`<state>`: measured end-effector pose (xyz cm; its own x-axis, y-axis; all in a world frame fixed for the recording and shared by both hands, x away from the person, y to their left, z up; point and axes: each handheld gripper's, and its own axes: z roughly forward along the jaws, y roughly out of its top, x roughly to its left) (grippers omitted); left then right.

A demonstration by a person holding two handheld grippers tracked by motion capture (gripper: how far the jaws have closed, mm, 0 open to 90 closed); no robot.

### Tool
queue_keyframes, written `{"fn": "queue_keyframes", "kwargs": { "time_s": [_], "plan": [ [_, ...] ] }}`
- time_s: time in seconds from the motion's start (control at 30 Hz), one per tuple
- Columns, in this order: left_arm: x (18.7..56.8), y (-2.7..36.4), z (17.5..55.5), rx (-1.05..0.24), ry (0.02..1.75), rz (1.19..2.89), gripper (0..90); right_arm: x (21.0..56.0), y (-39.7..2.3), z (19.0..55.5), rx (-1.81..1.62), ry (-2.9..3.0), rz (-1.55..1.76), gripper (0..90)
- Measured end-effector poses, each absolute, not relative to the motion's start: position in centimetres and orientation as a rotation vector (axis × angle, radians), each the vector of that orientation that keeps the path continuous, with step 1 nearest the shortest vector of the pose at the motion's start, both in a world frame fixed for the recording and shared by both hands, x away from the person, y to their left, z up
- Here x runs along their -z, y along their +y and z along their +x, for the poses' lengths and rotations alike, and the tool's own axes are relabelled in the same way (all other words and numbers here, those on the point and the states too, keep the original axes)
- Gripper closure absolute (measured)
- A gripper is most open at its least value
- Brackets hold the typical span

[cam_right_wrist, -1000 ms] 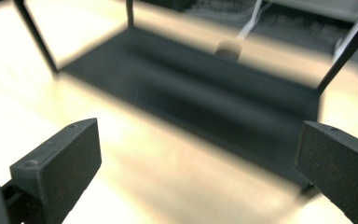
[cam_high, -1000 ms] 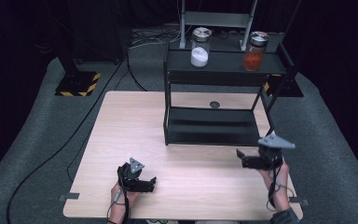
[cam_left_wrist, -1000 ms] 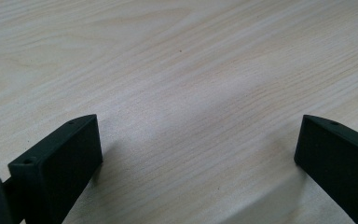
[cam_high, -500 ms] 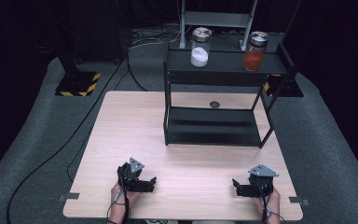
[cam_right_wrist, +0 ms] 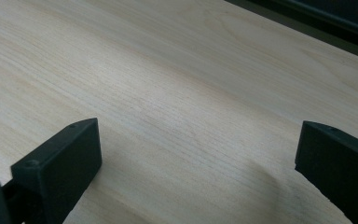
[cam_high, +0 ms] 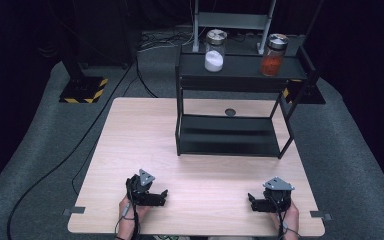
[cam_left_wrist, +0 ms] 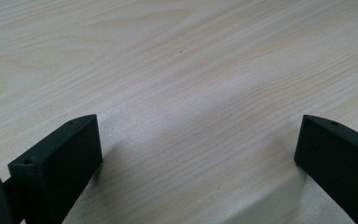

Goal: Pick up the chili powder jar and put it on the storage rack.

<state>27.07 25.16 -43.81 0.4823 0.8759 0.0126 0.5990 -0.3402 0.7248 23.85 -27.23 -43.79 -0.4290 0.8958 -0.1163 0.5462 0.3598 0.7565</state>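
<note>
We see left claw (cam_high: 163, 196) and right claw (cam_high: 251, 202) low over the desk (cam_high: 130, 140), jaws apart, empty, high view alone showing white jar (cam_high: 214, 50) and orange jar (cam_high: 272, 54) on the rack (cam_high: 240, 75) well beyond them

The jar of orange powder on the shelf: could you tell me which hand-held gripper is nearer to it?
Right. The right hand-held gripper is almost straight below the orange jar; the left hand-held gripper sits far left.

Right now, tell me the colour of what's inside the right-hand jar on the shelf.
Orange-red, in the jar; clearest in the high view.
</note>
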Motion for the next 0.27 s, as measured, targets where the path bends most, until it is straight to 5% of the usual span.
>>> {"fn": "queue_keyframes", "kwargs": {
  "time_s": [0.27],
  "plan": [
    [43.82,25.10,27.00,-0.543,1.210,2.068,0.0,43.77,-27.49,23.97,-0.894,2.108,1.255,0.0]
  ]
}}
